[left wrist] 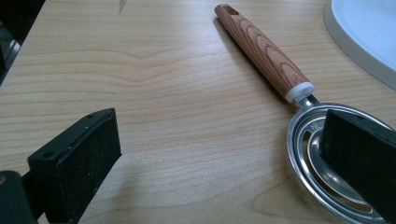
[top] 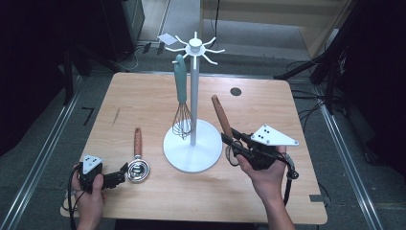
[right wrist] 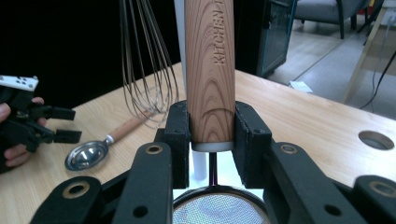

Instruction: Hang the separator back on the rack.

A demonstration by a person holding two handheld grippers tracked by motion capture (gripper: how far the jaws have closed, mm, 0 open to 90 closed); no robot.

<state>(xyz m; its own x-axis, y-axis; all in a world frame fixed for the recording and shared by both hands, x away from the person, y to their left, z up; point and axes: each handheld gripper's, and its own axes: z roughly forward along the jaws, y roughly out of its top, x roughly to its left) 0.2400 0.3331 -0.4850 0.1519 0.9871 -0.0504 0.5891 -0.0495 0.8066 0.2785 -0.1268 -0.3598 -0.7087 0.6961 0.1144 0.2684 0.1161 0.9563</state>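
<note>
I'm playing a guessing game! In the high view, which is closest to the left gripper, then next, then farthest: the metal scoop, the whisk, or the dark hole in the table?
From the left gripper:
1. Scoop, right beside its jaws, near the table's front left.
2. Whisk, hanging on the white stand in the middle.
3. Hole, at the table's far right side.

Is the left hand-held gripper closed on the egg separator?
No, the left hand-held gripper stands open, one jaw above the egg separator bowl, nothing clamped.
</note>
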